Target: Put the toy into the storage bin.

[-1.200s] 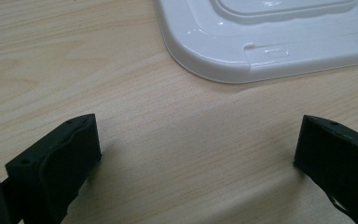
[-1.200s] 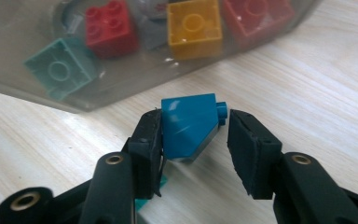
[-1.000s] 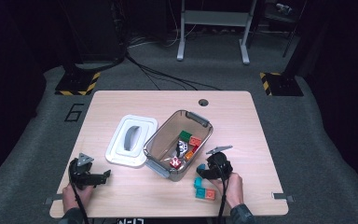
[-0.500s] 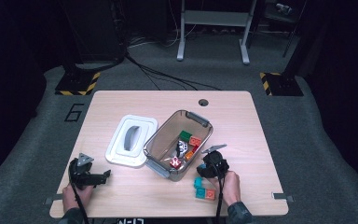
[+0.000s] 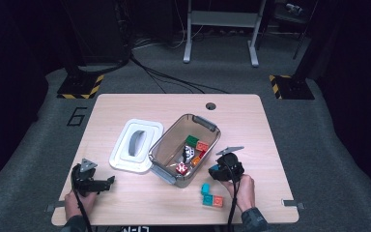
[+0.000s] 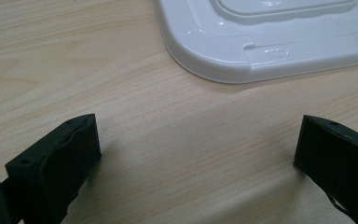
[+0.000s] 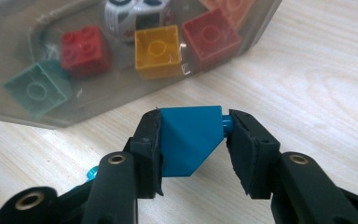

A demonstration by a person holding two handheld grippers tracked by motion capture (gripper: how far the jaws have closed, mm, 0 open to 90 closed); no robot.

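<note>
My right gripper (image 5: 216,170) hovers just off the near right corner of the clear plastic bin (image 5: 206,122). Its jaws have just been closing and now press on a blue brick (image 7: 186,140) held between the pads, as the right gripper (image 7: 193,125) view shows it. Inside the bin (image 7: 121,109) lie a yellow brick (image 7: 158,50), red bricks (image 7: 85,50), a green brick (image 7: 37,88) and a toy car (image 7: 135,14). My left gripper (image 5: 107,182) rests at the table's near left, jaws wide apart over bare wood in the left gripper (image 6: 196,140) view.
The white bin lid (image 5: 136,145) lies flat left of the bin; its corner (image 6: 261,51) is ahead of the left jaws. A teal and an orange brick (image 5: 211,198) sit on the table by the right hand. A cable hole (image 5: 210,106) is at the far edge.
The right gripper has shifted slightly beside the bin's near corner, with the blue brick in its jaws. The left gripper has stayed where it was.
</note>
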